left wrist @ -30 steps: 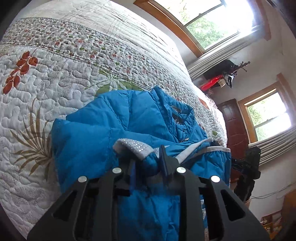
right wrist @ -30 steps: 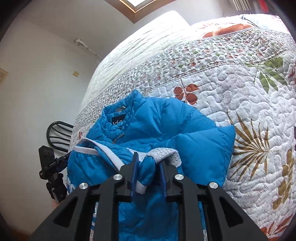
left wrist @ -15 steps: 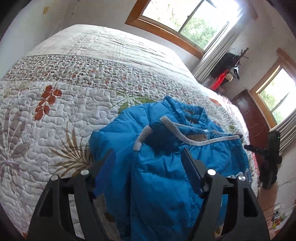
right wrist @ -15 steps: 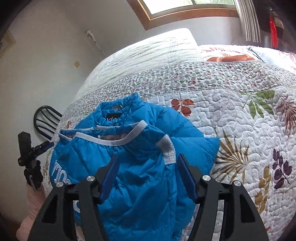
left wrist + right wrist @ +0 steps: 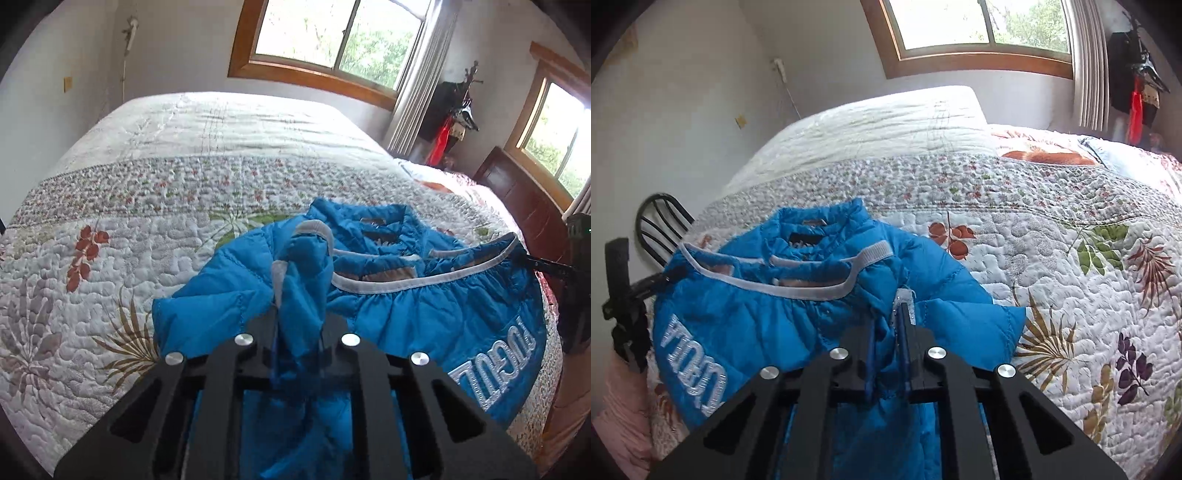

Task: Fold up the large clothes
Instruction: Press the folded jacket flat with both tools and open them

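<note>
Bright blue jacket [image 5: 406, 306] w/ grey-white trim & white lettering; white quilt [image 5: 155, 229] w/ red, green, tan leaf print

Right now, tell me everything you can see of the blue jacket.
The blue jacket is a puffy, quilted garment of shiny fabric, with pale grey elastic trim along hem and cuffs, a stand-up collar with a dark label inside, and white lettering near the hem. It lies crumpled, partly folded over itself, on the floral quilt near the bed's edge. The left claw is shut on a bunched fold; the right claw is shut on fabric beside a cuff.
</note>
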